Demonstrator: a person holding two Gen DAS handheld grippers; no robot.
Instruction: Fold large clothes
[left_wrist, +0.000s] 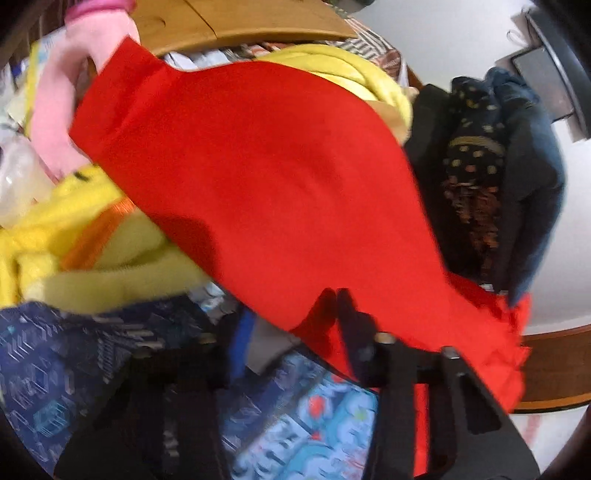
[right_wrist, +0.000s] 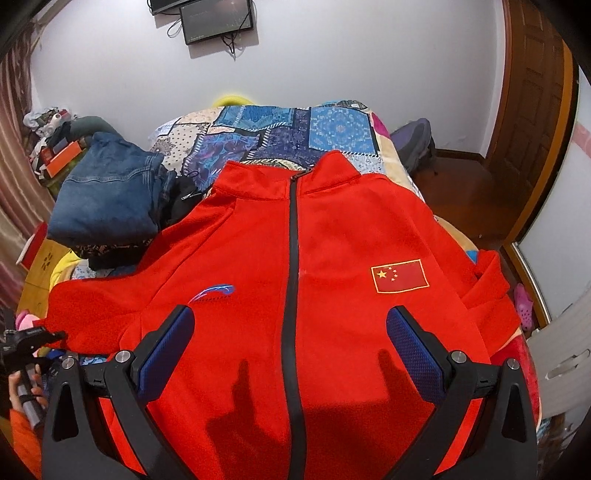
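Left gripper (left_wrist: 336, 306) pinches the red jacket (right_wrist: 332, 314) by its sleeve (left_wrist: 266, 177), fingers closed together and lifting the cloth over yellow garments (left_wrist: 85, 240). Left of the jacket sit folded jeans (right_wrist: 107, 195); its far sleeve nears the bed (right_wrist: 295, 129) edge. Right gripper (right_wrist: 290, 345) hovers spread wide over the jacket, holding nothing

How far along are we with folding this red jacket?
Done: the red jacket lies face up on the bed, zipped, and folded jeans sit beside it. In hand: the left claw is shut on the sleeve, which is lifted off the bed; the right claw hovers open over the chest. Left: both sleeves and the body fold.
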